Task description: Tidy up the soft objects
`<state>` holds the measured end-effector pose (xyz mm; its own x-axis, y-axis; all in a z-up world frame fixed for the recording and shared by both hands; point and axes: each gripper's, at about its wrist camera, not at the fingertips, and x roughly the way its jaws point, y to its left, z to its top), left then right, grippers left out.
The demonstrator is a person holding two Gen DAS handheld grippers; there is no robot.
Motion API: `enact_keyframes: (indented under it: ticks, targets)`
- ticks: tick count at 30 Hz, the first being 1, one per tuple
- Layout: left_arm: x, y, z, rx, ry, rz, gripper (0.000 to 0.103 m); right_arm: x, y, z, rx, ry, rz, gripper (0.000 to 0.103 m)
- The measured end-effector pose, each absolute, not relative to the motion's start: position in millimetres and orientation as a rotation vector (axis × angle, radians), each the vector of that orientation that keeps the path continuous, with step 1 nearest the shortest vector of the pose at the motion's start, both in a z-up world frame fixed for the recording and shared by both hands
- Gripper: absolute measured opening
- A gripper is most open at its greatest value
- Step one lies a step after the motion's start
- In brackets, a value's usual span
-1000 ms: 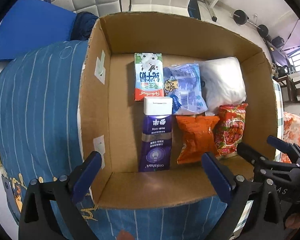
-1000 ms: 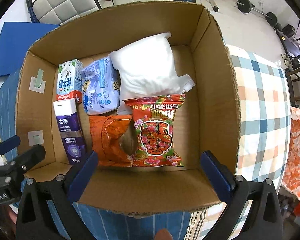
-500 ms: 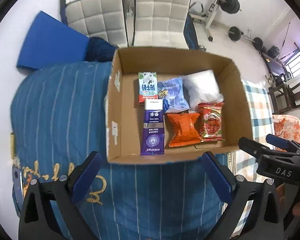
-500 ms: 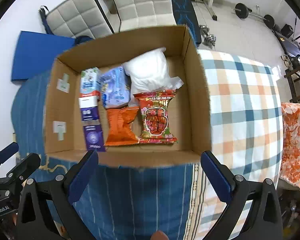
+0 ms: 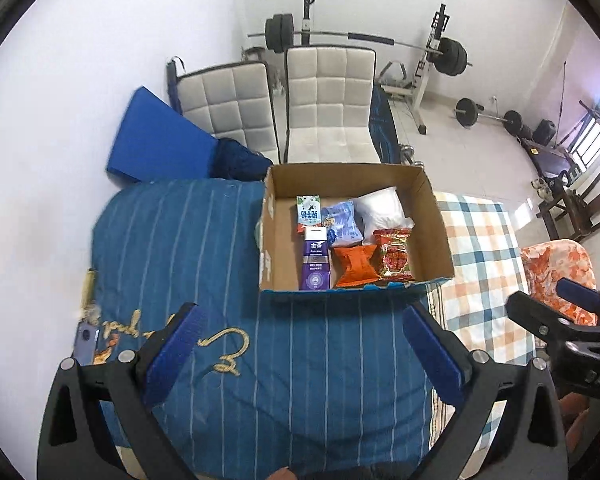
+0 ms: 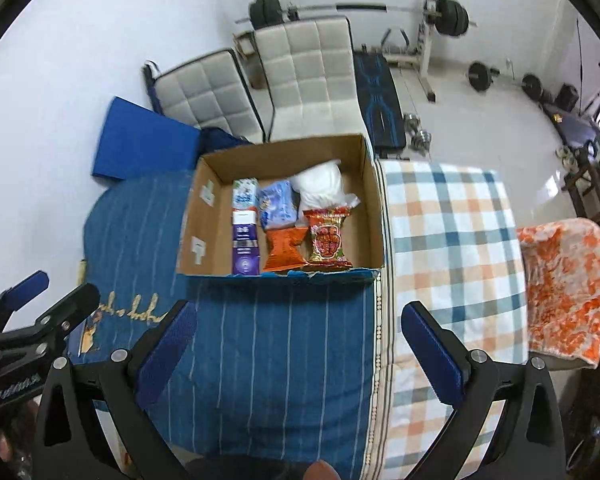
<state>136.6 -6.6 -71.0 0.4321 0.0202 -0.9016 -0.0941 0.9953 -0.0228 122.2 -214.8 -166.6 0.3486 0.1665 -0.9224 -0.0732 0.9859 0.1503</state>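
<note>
- While both tongs, left tongs [image 5: 300, 344] and right tongs [image 6: 300, 332], gape wide and empty at lower frame:
- cardboard box [image 5: 436, 216], frame centre, holds red snack bag [image 5: 394, 256].

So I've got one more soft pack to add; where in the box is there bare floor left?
In the cardboard box, bare strips run along the left wall beside the purple carton and along the right wall beside the red snack bag. The middle is crowded: orange bag, blue pack, white bag and milk carton sit packed together.

Both wrist views look steeply down from high, side by side, sharing the cardboard box [image 5: 436, 216] on the bed [image 5: 172, 240].
</note>
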Motion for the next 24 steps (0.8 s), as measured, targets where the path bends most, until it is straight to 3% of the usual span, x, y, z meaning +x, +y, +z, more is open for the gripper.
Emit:
enact_keyframes:
  ticks: [12,24]
  targets:
    - [78.9,-9.8,-29.5,-0.098,1.092,0.066,0.102,28.6,-202.3,-81.7,0.042,1.103,0.252,0.103]
    - [64.3,-14.4,1.1,-0.079,0.970,0.097,0.102,22.4,-228.1,-48.4,0.068,1.004,0.110,0.103]
